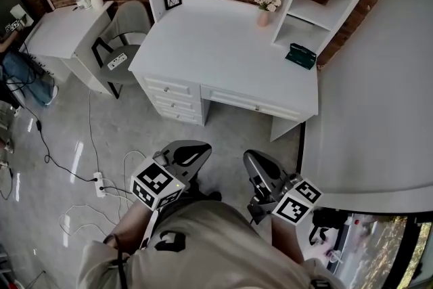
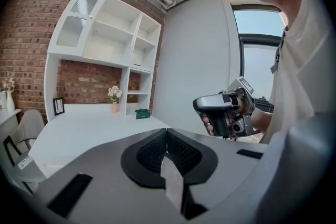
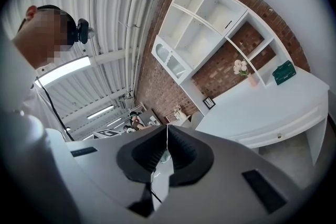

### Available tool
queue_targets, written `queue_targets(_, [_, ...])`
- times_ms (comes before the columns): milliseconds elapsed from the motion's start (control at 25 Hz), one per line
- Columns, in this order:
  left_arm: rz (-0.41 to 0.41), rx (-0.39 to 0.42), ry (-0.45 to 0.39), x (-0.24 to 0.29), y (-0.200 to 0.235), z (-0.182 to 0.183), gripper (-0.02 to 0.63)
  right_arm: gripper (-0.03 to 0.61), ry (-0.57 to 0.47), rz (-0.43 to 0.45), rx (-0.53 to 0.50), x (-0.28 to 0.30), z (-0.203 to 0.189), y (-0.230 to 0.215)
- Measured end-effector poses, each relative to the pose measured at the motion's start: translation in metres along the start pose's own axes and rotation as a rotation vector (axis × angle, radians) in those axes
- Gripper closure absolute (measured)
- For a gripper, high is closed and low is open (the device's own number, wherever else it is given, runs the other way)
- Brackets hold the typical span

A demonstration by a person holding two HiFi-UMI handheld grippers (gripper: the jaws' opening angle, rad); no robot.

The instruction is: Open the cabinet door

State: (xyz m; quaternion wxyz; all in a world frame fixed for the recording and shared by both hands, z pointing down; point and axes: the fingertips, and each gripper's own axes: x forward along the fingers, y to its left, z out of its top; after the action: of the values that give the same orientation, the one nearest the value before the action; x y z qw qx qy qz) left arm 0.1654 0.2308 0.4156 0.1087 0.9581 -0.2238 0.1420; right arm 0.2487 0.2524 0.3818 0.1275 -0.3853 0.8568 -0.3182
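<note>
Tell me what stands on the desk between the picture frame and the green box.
A small vase of flowers, seen in the head view and the left gripper view.

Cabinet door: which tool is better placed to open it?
Left, probably: the left tool stands nearer the cabinet door, at the left of the hutch; the right tool is farther across. Both shut.

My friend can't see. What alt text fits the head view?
A person holds a left claw and a right claw over a grey floor, facing a white desk with drawers, shelves, a flower vase and a green box.
</note>
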Motion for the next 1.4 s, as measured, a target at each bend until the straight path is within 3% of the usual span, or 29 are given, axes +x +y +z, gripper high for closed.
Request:
queue_targets(360, [-0.056, -0.01, -0.031, 0.017, 0.034, 0.014, 0.597, 0.551, 0.03, -0.057, 0.003, 0.029, 0.006, -0.013])
queue_targets(560, [-0.038, -0.035, -0.042, 0.013, 0.069, 0.017, 0.597, 0.551, 0.043, -0.009, 0.008, 0.063, 0.013, -0.008])
queue_targets(840, [0.004, -0.052, -0.067, 0.004, 0.111, 0.023, 0.597, 0.551, 0.155, -0.017, -0.041, 0.11, 0.008, -0.015])
queue_targets(1400, [0.063, -0.079, -0.098, -0.024, 0.189, 0.023, 0.597, 0.551, 0.225, 0.014, -0.048, 0.192, 0.002, -0.016])
